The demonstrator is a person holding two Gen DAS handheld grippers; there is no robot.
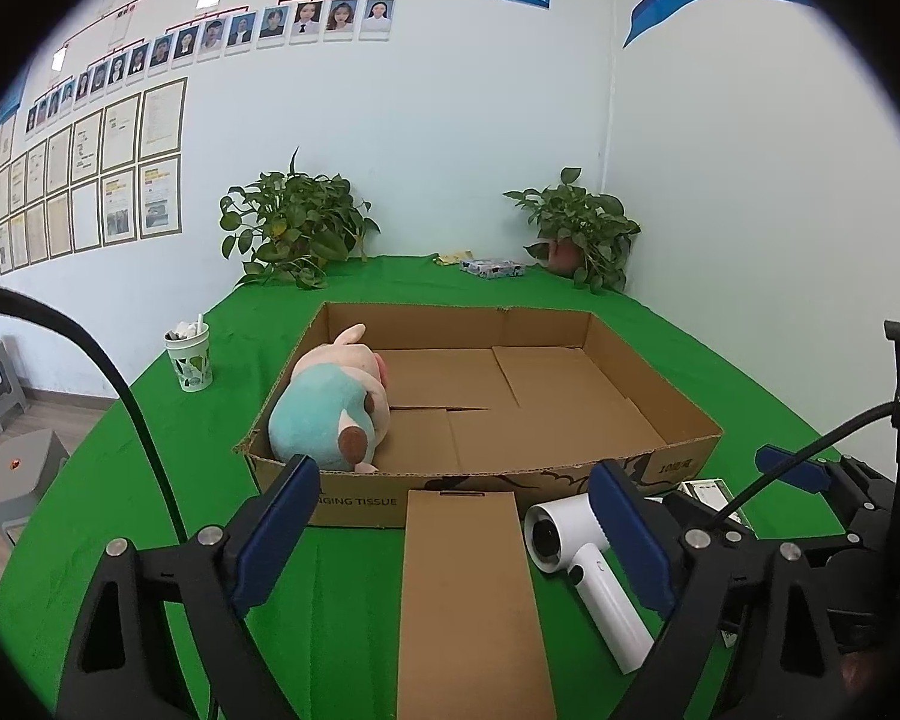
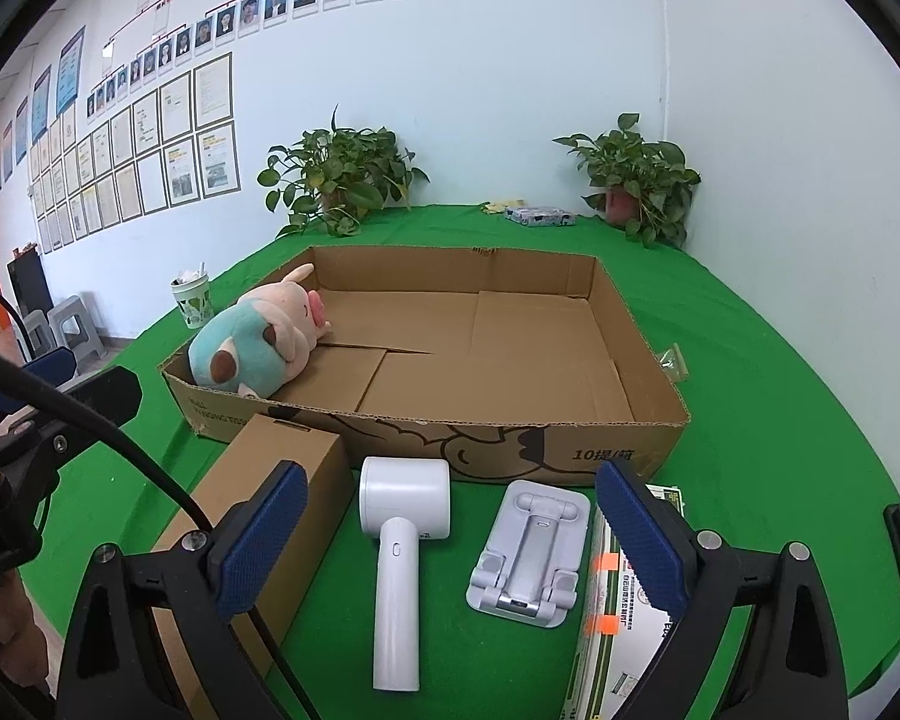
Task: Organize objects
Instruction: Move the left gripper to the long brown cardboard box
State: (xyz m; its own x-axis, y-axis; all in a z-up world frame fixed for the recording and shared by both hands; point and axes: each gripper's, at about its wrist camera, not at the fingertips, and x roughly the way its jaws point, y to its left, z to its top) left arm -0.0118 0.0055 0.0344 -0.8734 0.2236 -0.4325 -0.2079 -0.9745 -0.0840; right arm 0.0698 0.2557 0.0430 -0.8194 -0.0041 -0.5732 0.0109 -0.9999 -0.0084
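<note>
Carton [image 2: 606,456] reads "10提/箱"; other print, perhaps "HANGING TISSUE"

Ahead of me at twelve o'clock the cardboard tray [image 2: 606,300] lies mostly bare; only the plush pig [image 2: 258,339] fills its ten o'clock corner. Its low near wall stands between me and that floor. Close in, the brown box [image 1: 468,594] blocks my left side, and the white dryer [image 2: 399,540], phone stand [image 2: 531,558] and printed carton [image 2: 621,618] crowd my right.
</note>
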